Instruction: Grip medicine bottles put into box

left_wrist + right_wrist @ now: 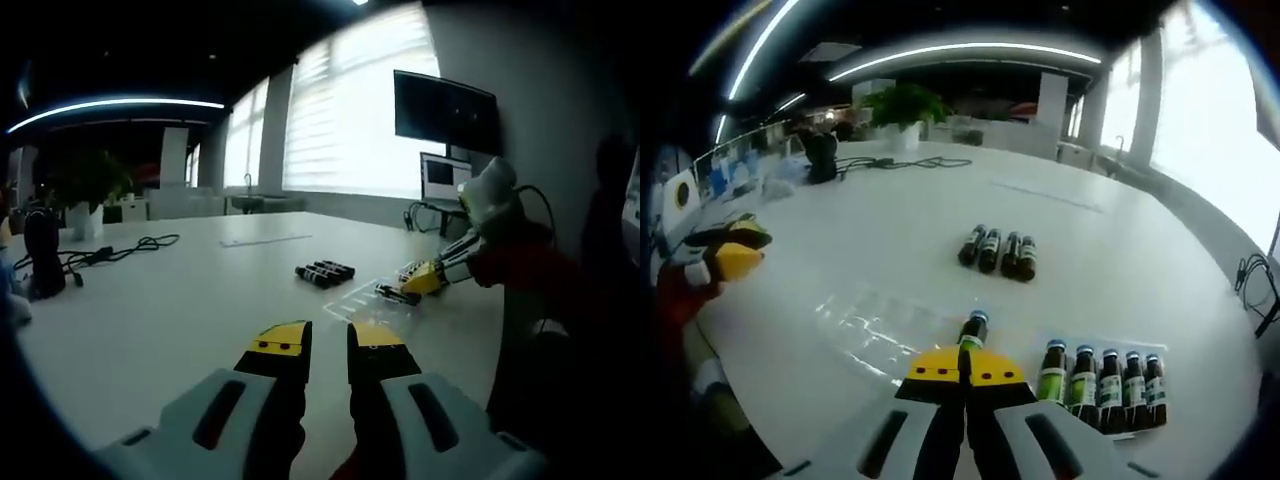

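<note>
Several dark medicine bottles [997, 252] lie side by side on the white table [890, 220]; the same group of bottles [325, 272] appears in the left gripper view. My right gripper [965, 365] is shut on one bottle [973, 325], cap pointing away, over a clear plastic box [875, 320]. Several more bottles [1105, 385] stand in a row to its right, inside a clear tray. My left gripper [330, 345] hovers over bare table, slightly open, nothing between its jaws. From there, the right gripper [415, 283] holds the bottle [397, 294] over the clear box [362, 300].
A black cable [115, 250] and a dark stand [42, 255] sit at the far side of the table, by a potted plant [905, 108]. A monitor [445, 110] hangs on the wall. A person's red sleeve [520, 265] is behind the right gripper.
</note>
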A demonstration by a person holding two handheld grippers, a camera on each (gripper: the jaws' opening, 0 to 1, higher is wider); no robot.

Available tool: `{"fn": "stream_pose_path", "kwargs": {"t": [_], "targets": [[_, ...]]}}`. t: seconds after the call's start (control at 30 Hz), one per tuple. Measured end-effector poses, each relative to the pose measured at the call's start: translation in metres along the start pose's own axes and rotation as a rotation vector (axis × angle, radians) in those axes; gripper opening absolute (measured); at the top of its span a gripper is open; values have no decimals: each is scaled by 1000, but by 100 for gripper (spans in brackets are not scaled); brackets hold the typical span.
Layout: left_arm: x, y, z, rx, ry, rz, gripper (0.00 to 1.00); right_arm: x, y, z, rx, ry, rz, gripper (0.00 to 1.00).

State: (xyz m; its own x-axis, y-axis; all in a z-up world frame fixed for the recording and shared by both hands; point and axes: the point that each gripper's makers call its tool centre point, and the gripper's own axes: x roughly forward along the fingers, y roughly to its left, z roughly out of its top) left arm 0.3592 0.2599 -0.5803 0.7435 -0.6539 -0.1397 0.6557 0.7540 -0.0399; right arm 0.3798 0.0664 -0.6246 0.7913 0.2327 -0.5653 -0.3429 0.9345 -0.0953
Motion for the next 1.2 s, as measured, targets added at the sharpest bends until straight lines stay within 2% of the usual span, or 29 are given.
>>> {"fn": "stream_pose_path", "kwargs": {"t": [0.13, 0.27, 0.43, 0.6, 0.7, 0.8, 1.07, 1.2], "targets": [[1, -2, -1, -1, 2, -4, 8, 6, 0, 1, -16, -11, -6, 0], [3, -4, -2, 2, 5, -10, 8, 5, -1, 1, -21, 6, 0, 0], [3, -5, -1, 2, 1, -12, 8, 1, -3, 14, 5, -83, 17, 0], [4, -5, -3, 2, 8, -10, 8, 2, -3, 17, 27, -140, 52, 0], [4, -5, 1, 8, 2, -9, 8, 3, 0, 19, 64, -188, 89, 0], [4, -8, 3, 15, 1, -11, 8, 0, 5, 23, 126, -243, 156, 0], [3, -15, 4, 40, 6, -19, 8, -7, -2, 30, 96, -345, 134, 0], [5, -16, 6, 31, 4, -24, 8, -12, 0, 38, 131, -390, 177, 0]]}}
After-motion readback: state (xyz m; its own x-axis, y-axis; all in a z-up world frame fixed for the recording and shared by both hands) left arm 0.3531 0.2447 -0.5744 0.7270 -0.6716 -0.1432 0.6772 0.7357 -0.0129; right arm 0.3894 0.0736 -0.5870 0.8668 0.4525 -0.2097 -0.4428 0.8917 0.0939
